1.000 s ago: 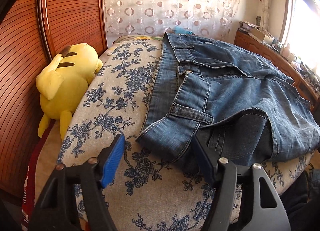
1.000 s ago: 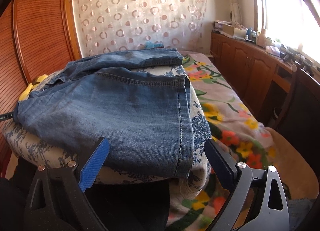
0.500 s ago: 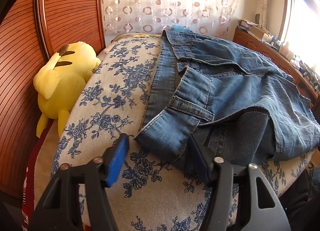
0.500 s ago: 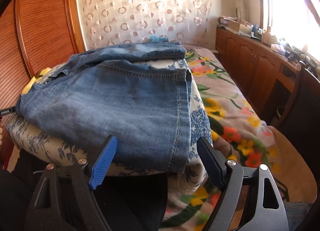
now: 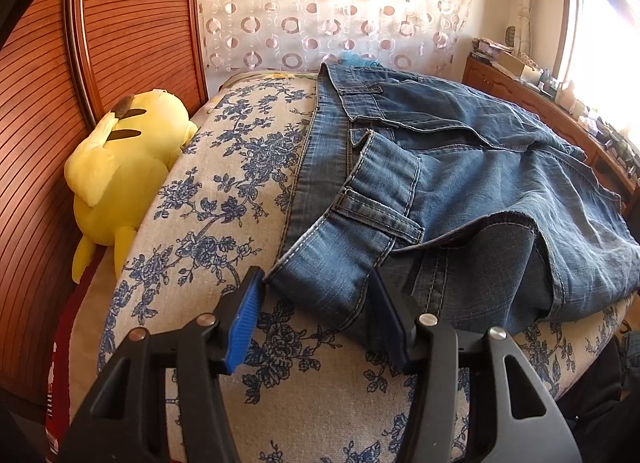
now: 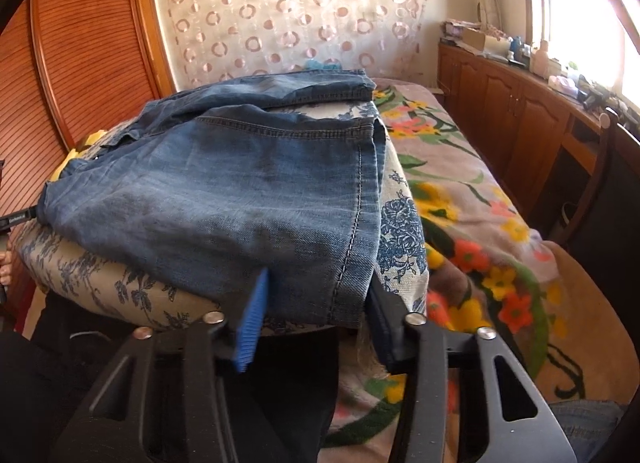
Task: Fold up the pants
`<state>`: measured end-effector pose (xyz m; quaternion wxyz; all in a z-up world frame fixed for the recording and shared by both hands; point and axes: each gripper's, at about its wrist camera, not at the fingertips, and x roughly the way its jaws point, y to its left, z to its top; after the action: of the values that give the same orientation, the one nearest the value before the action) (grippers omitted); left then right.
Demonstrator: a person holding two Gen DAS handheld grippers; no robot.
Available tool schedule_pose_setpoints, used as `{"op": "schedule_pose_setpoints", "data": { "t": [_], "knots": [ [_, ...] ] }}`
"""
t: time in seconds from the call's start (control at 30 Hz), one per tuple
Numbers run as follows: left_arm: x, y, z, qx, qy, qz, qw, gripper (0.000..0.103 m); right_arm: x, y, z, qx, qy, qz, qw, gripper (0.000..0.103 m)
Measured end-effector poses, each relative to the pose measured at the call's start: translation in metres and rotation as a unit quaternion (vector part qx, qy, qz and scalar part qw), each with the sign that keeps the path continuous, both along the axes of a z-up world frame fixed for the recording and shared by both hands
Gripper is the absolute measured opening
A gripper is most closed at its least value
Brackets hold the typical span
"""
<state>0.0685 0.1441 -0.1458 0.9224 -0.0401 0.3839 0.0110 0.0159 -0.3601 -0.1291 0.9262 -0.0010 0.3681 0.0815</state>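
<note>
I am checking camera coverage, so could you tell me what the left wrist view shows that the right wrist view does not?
Only the left wrist view shows the yellow plush toy whole and the jeans' waistband between the left gripper fingers. Only the right shows the hem, the right gripper closing on it, and the floral bedspread. Both show the jeans.

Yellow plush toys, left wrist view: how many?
1. The yellow plush toy lies at the left, between the blue-floral cushion and the slatted wooden door. Others may be hidden behind the cushion.

The pants [image 5: 460, 191] lie on a cushion [image 5: 224, 199] (on the bed [image 6: 480, 199]), a plush toy [image 5: 120, 175] at its left.
</note>
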Motion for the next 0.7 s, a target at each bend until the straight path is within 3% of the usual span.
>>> {"op": "schedule_pose_setpoints", "data": {
  "t": [0.13,0.3,0.7],
  "knots": [
    [-0.002,0.002,0.002,-0.016,-0.005,-0.005,0.9998,0.034,0.000,-0.004,0.003,0.010,-0.004,-0.001,1.000,0.019],
    [-0.006,-0.002,0.011,-0.021,-0.018,-0.015,0.9995,0.016,0.000,-0.005,0.012,0.014,-0.022,0.006,1.000,0.014],
    [-0.028,-0.014,0.062,-0.030,-0.071,-0.040,0.9963,0.009,0.002,-0.007,0.053,0.021,-0.072,0.009,0.997,0.013]
  ]
}}
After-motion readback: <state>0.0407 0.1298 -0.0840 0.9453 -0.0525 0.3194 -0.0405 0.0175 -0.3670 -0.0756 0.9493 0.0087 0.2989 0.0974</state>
